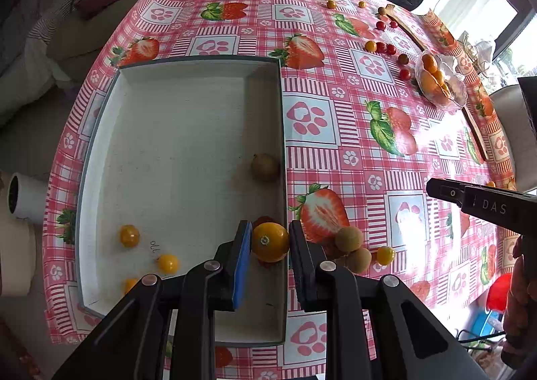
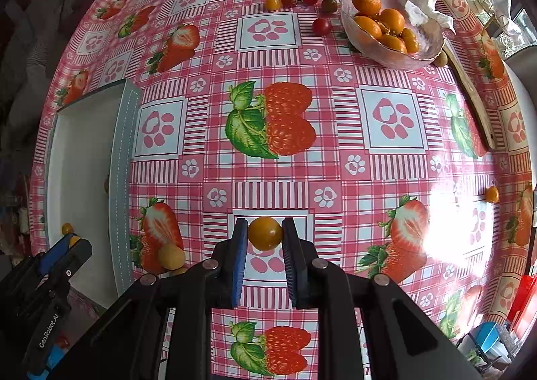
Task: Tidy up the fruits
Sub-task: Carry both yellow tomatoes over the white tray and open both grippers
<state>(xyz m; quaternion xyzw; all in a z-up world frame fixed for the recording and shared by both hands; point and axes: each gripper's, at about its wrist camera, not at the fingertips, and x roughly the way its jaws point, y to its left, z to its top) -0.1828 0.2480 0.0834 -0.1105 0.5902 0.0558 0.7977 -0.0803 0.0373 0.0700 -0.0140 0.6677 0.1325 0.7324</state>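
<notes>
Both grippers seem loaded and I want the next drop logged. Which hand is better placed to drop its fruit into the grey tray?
Left. The left gripper holds its orange fruit over the grey tray, just inside its wall. The right gripper holds its yellow fruit over bare tablecloth, well away from the tray.

Round orange fruit [image 1: 270, 241] above gray tray [image 1: 281, 145].

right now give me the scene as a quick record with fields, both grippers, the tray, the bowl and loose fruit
left gripper: shut on an orange fruit, above the tray's right wall
right gripper: shut on a yellow-orange tomato, above the tablecloth
tray: white inside, holds a brown fruit and small yellow tomatoes
glass bowl: holds orange fruits
loose fruit: red tomatoes left of the bowl, two brown fruits right of the tray
</notes>
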